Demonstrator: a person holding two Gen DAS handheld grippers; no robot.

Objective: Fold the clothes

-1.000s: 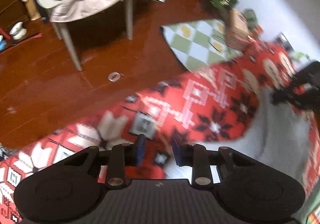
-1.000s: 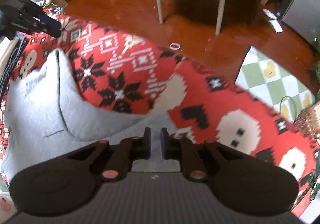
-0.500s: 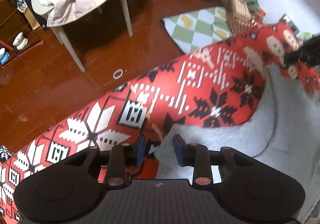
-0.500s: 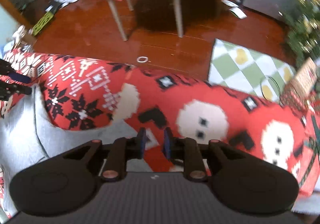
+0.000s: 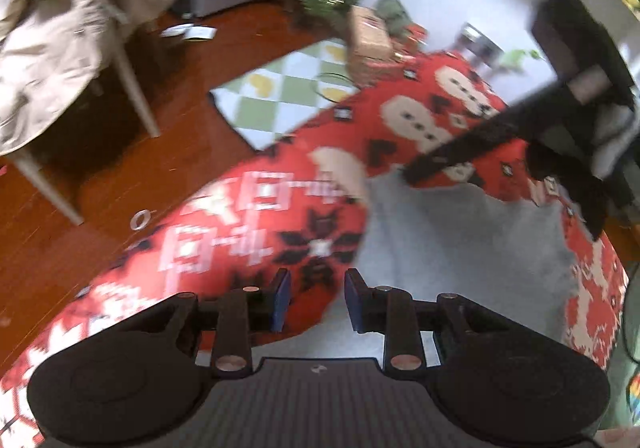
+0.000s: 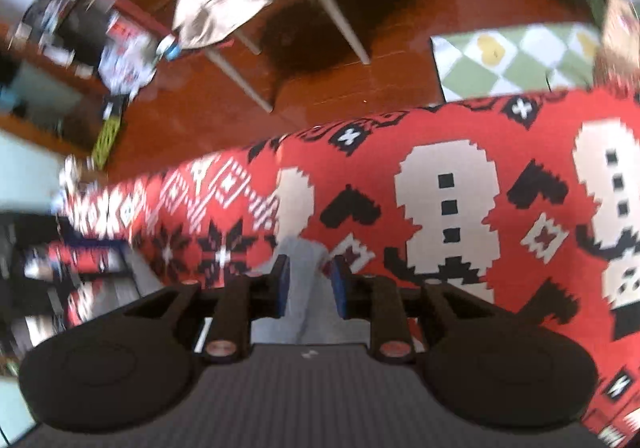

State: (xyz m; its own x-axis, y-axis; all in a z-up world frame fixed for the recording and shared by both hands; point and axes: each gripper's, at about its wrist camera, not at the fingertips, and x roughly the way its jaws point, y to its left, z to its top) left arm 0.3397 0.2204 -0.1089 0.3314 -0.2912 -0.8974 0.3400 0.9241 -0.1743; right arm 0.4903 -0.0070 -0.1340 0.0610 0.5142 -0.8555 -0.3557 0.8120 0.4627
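Hovering above a red patterned knitted cover (image 5: pixel 256 232), the left gripper (image 5: pixel 316 298) has its jaws apart and closing, empty; a flat grey garment (image 5: pixel 460 232) lies right. Right view: right gripper (image 6: pixel 308 284), jaws parted and empty, straddles a grey fold.

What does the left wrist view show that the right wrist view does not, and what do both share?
Only the left wrist view: the wide spread of the grey garment, the right tongs reaching across, and a small ring on the floor.
Only the right wrist view: cluttered shelves and a grey fabric fold between the open tongs.
Both: the red patterned blanket, checked rug, beige coat on a chair, wooden floor.
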